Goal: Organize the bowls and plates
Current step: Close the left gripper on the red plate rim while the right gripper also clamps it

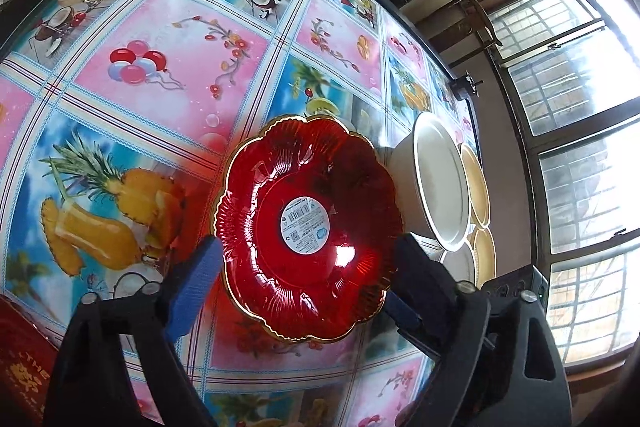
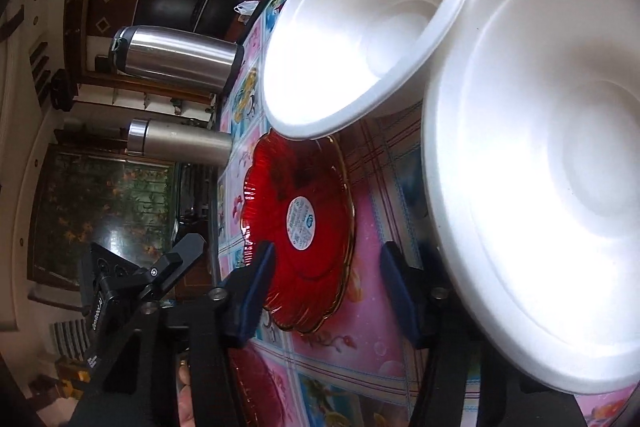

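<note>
Worktop (image 1: 168, 39): covered by a fruit-and-balloon patterned cloth; carries all items below.

White plate (image 2: 532, 187): largest piece, nearest the right gripper, off to that gripper's right side; its rim overlaps the white bowl's rim.

White bowl (image 2: 360, 27): deep, tilted on its side in the right wrist view, ahead of the right gripper. In the left wrist view the white pieces (image 1: 440, 183) stand just right of the red plate, with yellowish plates (image 1: 476, 187) beyond them.

Red plate (image 1: 308, 227): scalloped glass, gold-edged, round label at centre, lying flat on the worktop. It sits directly ahead of the left gripper, between its two fingers, the rim close to or touching both; contact cannot be confirmed. From the right gripper it lies ahead and slightly left, partly under the bowl's rim.

Two steel flasks (image 2: 180, 63): far edge of the worktop, well apart from the plates.

Left gripper (image 1: 308, 263): jaws wide apart, straddling the red plate, holding nothing. Judged nearer to that plate, so likely the one to take it.

Right gripper (image 2: 324, 291): jaws spread, empty, hovering beside the white plate.

Red box (image 1: 20, 359): at the left gripper's near left.
</note>
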### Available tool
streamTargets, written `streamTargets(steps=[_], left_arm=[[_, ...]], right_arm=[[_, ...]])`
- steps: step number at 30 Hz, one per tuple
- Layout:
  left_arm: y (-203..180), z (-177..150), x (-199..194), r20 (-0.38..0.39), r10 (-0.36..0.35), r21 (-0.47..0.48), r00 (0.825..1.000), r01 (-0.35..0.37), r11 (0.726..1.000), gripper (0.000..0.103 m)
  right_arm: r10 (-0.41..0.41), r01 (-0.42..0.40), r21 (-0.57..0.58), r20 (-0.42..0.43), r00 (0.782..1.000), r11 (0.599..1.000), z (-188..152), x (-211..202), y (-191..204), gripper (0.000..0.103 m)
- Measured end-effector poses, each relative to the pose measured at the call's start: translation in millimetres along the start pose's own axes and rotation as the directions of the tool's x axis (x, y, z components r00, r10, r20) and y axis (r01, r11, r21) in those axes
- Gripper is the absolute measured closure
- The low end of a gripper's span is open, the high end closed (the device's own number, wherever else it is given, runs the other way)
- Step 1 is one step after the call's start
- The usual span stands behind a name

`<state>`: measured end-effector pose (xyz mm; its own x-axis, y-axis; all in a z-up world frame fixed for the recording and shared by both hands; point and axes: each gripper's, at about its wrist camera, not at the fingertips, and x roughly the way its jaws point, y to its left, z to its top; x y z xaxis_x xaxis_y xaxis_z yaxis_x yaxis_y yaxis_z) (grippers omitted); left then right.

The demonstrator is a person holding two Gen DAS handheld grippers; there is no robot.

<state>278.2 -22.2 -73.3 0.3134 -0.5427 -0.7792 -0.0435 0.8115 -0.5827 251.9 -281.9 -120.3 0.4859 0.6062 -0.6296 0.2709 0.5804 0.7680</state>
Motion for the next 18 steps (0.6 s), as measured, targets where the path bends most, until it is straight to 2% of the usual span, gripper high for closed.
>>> streamTargets(steps=[3,6,9,11,13,15,18], left_arm=[[-3,1,1,0.011,0.031,0.009,0.999,-0.031,0.999,0.025],[-1,2,-3,0.018,0.041,-0.015,0.999,-0.041,0.999,0.026],[-6,3,-11,0.05,0.086,0.027,0.995,-0.087,0.996,0.026],[-4,4,-10,0.035,0.111,0.021,0.993,-0.112,0.994,0.026],[-1,4,-8,0.024,0.105,0.007,0.994,-0.105,0.994,0.026],[1,5,-1,0.006,0.138,0.009,0.99,-0.138,0.99,0.026],[6,4,9,-0.012,0.136,-0.015,0.991,-0.136,0.991,0.026]], right_arm=[[-0.006,0.006,0.001,-0.002,1.0,1.0,1,1,-2,0.062],[0.008,-0.008,0.008,-0.011,1.0,1.0,0,2,-4,0.06],[0.01,-0.01,0.008,-0.002,1.0,1.0,0,1,-3,0.06],[0.009,-0.009,0.008,0.003,1.0,1.0,0,1,-3,0.062],[0.006,-0.006,0.013,0.005,1.0,1.0,0,0,-5,0.063],[-0.003,0.003,0.025,0.01,1.0,1.0,1,1,-8,0.07],[-0.011,0.01,0.041,0.025,1.0,0.999,3,1,-12,0.081]])
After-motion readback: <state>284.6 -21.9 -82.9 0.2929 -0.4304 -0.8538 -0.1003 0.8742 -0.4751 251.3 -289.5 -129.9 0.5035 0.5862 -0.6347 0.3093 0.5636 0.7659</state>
